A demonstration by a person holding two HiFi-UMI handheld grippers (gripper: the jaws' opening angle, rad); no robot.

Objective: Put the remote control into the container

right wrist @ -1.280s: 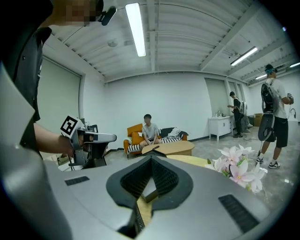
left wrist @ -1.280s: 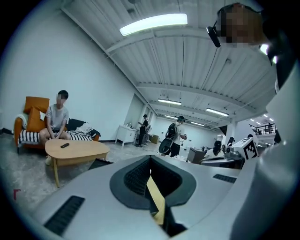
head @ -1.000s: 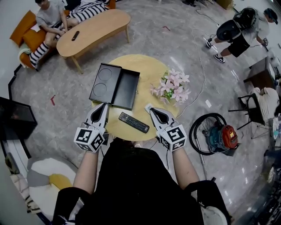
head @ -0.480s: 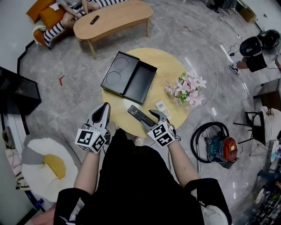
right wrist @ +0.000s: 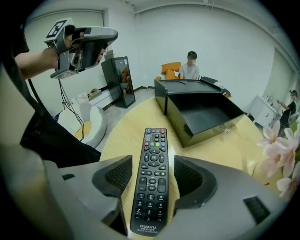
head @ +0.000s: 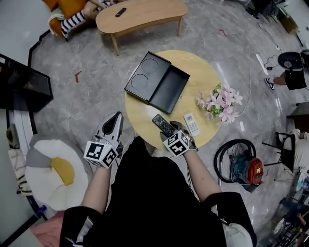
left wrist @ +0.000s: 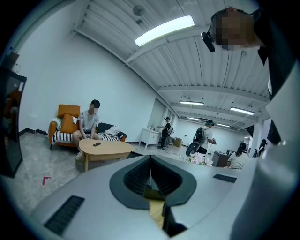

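Observation:
A black remote [head: 161, 122] lies on the round yellow table [head: 145, 111] near its front edge. My right gripper [head: 171, 131] straddles the remote's near end. In the right gripper view the remote [right wrist: 153, 150] runs lengthwise between the jaws, which are opening, and a gap shows between each pad and the remote. The black container [head: 157, 82] stands open further back on the table, its empty box half [right wrist: 204, 115] just beyond the remote. My left gripper [head: 115, 118] hangs off the table's left edge, shut [left wrist: 150, 180] and empty.
A white remote [head: 191, 124] lies just right of the black one, and pink flowers [head: 221, 102] stand at the table's right. On the floor there is a hose reel [head: 239, 164] to the right and a white cushion [head: 50, 169] to the left. A low wooden table [head: 142, 14] stands behind.
My right gripper has moved forward over the black remote's near end and gone from shut to open around it. The left gripper has stayed shut at the table's left.

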